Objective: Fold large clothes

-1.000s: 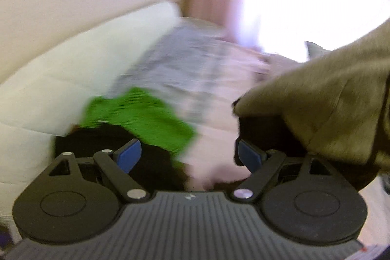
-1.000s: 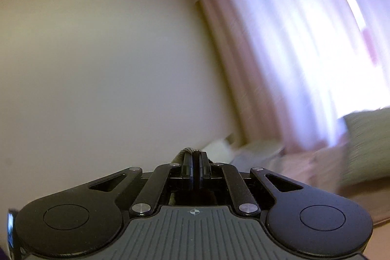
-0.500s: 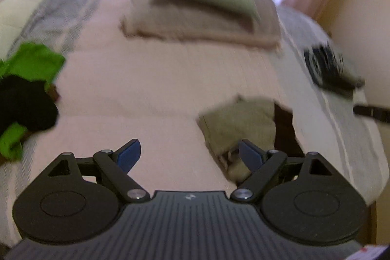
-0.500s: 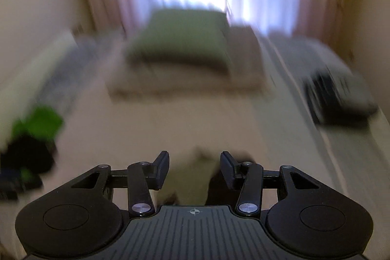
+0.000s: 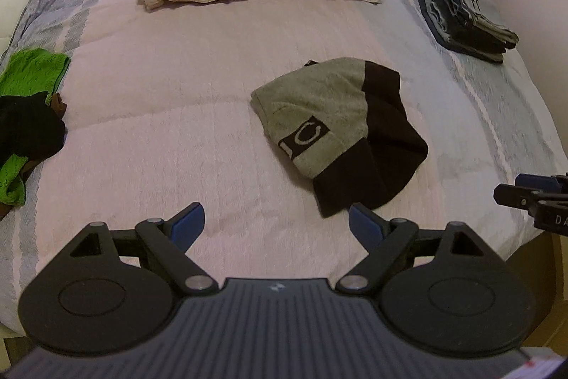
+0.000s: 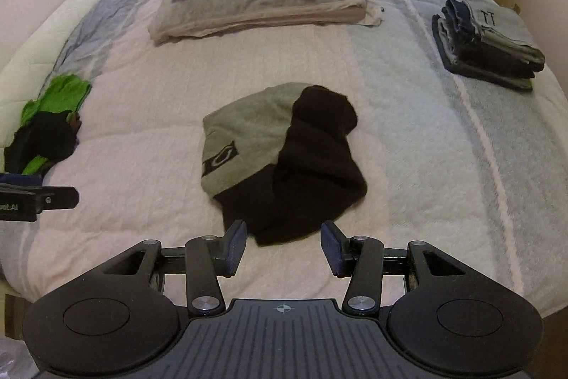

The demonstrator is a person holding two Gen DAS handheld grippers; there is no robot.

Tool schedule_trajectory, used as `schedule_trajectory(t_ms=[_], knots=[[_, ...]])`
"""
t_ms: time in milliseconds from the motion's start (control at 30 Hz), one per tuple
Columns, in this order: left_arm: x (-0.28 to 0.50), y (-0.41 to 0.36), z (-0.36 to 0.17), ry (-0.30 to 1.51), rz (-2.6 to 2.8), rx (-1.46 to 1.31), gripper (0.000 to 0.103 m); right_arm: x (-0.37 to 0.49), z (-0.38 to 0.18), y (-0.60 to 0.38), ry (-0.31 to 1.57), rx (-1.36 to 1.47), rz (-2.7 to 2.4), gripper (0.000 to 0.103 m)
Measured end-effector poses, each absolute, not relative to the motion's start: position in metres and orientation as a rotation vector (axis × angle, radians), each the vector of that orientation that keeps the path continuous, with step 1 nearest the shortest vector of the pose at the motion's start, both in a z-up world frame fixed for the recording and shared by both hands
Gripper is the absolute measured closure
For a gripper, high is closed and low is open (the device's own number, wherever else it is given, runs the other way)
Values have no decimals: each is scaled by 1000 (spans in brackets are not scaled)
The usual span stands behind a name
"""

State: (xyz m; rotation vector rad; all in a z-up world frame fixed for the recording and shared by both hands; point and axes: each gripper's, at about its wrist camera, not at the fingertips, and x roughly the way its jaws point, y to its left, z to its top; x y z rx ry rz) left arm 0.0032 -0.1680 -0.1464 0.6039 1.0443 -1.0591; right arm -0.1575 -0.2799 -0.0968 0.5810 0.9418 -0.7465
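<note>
"TT" stands on the grey folded garment [image 6: 491, 20] — nothing else reads clearly.

Grey-and-black garment [image 5: 333, 130] crumpled on bed [image 5: 177, 116], beyond open, empty left tool [image 5: 275, 224].

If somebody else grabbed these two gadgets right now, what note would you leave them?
Left gripper: fingers wide open, empty.
Right gripper: fingers open, empty, just short of the grey and black garment.
That garment lies crumpled mid-bed, unfolded.
A folded stack sits at the far right; a green and black pile waits at the left edge.
Left to do: spread and fold the grey one, then the pile.
</note>
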Motion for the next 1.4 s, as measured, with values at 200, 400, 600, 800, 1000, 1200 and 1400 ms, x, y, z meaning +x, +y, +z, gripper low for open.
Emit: schedule_trajectory(t_ms=[200, 400, 600, 800, 1000, 1200, 1400], knots=[[19, -155, -145, 1040, -1090, 618, 17, -137, -97, -257, 949, 567, -754, 59], [38, -144, -144, 1005, -1138, 628, 17, -110, -99, -232, 935, 550, -759, 59], [47, -138, -150, 1003, -1173, 648, 17, -100, -107, -216, 942, 565, -775, 59], [61, -136, -171, 1022, -1170, 633, 15, -77, -121, -215, 964, 470, -778, 59], [93, -140, -233, 1084, -1068, 616, 15, -43, -188, -218, 1044, 351, -745, 47], [126, -150, -300, 1120, -990, 586, 15, -8, -280, -227, 1085, 188, -724, 35], [138, -168, -350, 1095, -918, 581, 16, 21, -355, -253, 1045, -6, -752, 35]])
